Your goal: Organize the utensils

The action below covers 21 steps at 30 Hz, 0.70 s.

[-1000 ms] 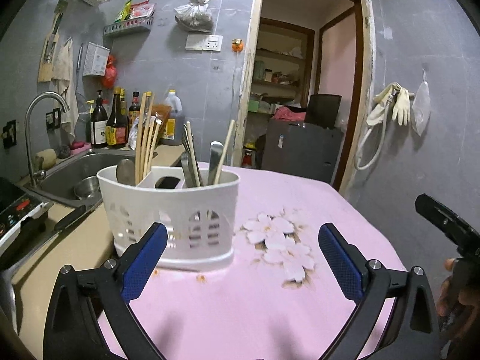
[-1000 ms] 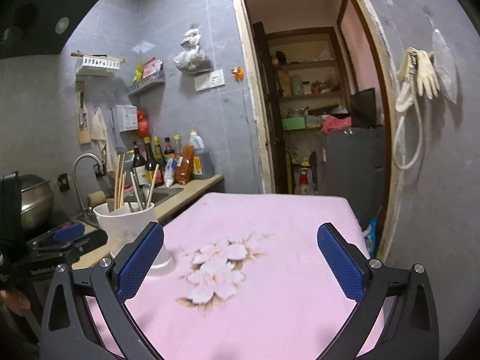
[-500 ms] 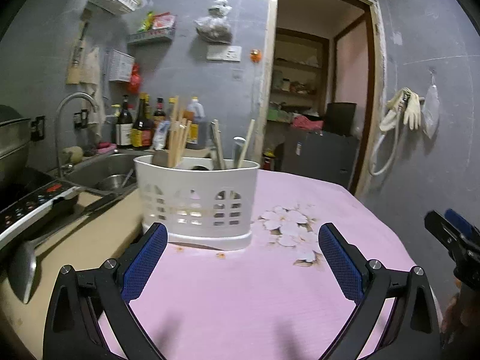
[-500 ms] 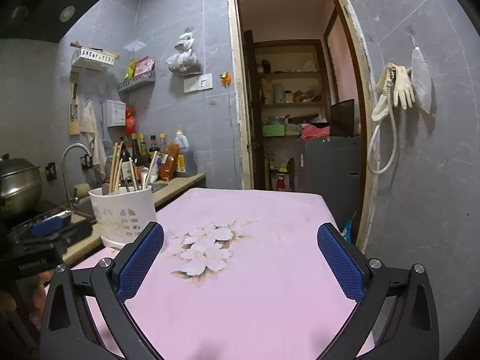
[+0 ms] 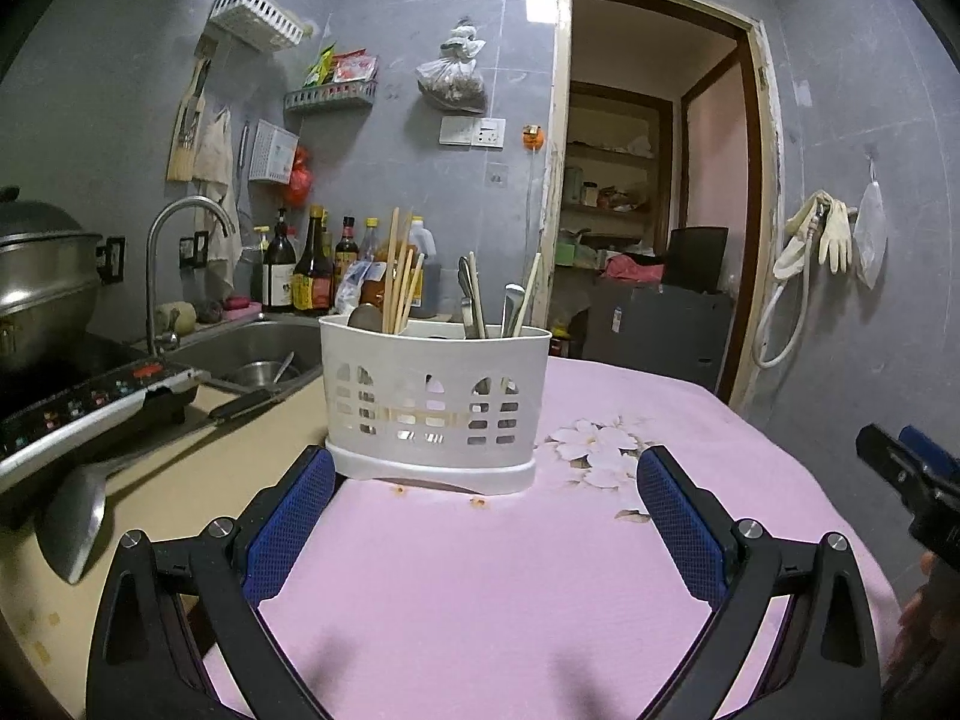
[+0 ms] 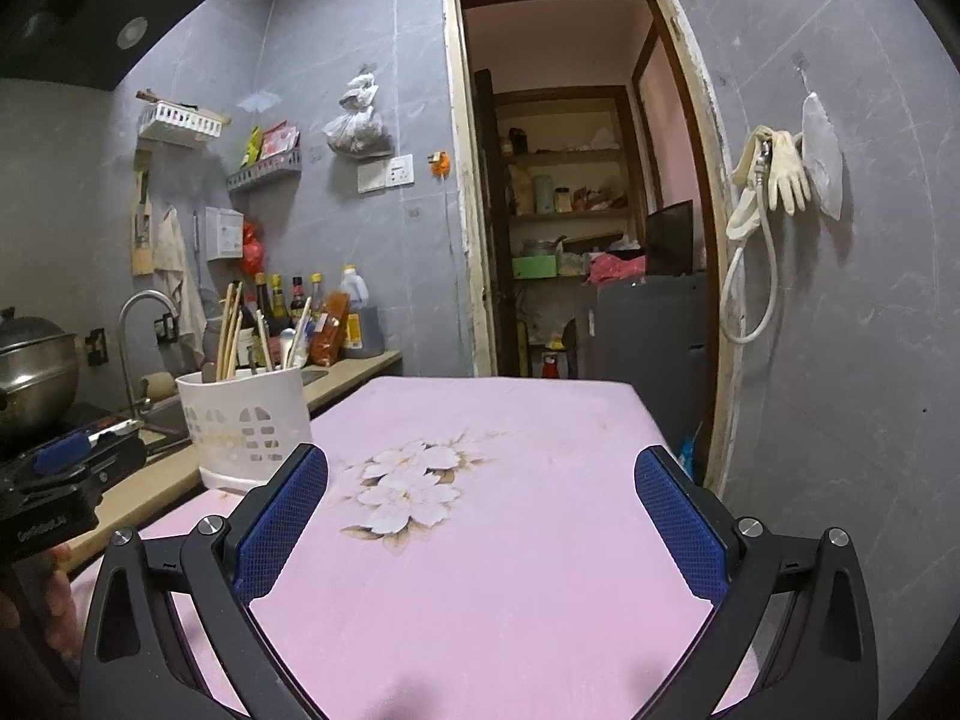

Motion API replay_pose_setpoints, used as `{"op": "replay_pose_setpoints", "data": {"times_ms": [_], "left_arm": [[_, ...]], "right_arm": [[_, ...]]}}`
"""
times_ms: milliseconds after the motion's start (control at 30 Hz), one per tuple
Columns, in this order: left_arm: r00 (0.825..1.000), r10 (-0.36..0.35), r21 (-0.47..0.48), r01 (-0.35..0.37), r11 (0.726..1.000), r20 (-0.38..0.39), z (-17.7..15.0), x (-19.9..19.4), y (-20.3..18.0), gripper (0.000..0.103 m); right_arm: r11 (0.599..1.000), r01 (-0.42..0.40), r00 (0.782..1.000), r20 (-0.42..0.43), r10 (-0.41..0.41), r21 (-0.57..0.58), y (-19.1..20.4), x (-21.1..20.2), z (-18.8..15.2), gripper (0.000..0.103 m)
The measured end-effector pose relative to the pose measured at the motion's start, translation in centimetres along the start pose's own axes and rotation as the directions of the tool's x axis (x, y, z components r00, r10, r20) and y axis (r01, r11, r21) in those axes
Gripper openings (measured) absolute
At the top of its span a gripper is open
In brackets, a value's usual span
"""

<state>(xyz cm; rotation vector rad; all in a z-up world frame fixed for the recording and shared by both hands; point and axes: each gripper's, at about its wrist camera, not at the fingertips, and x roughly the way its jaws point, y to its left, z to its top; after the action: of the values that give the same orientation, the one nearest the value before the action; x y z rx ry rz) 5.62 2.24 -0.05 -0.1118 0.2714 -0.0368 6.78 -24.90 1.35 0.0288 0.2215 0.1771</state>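
Utensil ends (image 5: 474, 324) hidden inside holder (image 5: 432, 408)

we're in a small home kitchen: left of the claw, a sink (image 5: 252, 354) with a curved faucet (image 5: 180, 264), sauce bottles (image 5: 300, 267) behind it, and an induction cooker (image 5: 90, 402); ahead, a pantry doorway (image 5: 654, 192).

In the left wrist view the utensil holder (image 5: 433, 403) stands at the centre of the frame, on the left edge of the table (image 5: 540, 588). Chopsticks (image 5: 401, 288) and spoons (image 5: 511, 309) stand inside it. At the left of the frame are the sink (image 5: 252, 354) and the faucet (image 5: 174, 252), with bottles (image 5: 300, 264) behind. A ladle (image 5: 72, 516) lies at lower left. The doorway (image 5: 654, 192) is at upper right.
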Motion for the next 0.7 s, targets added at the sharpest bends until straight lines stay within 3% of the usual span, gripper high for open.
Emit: {"op": "replay_pose_setpoints", "data": {"times_ms": [700], "left_arm": [[1.0,0.017,-0.03,-0.017,0.999,0.019,0.16,-0.84,-0.05,0.099]], "right_arm": [[1.0,-0.009,1.0,0.004,0.009,-0.014,0.45,-0.26,0.15,0.103]]}}
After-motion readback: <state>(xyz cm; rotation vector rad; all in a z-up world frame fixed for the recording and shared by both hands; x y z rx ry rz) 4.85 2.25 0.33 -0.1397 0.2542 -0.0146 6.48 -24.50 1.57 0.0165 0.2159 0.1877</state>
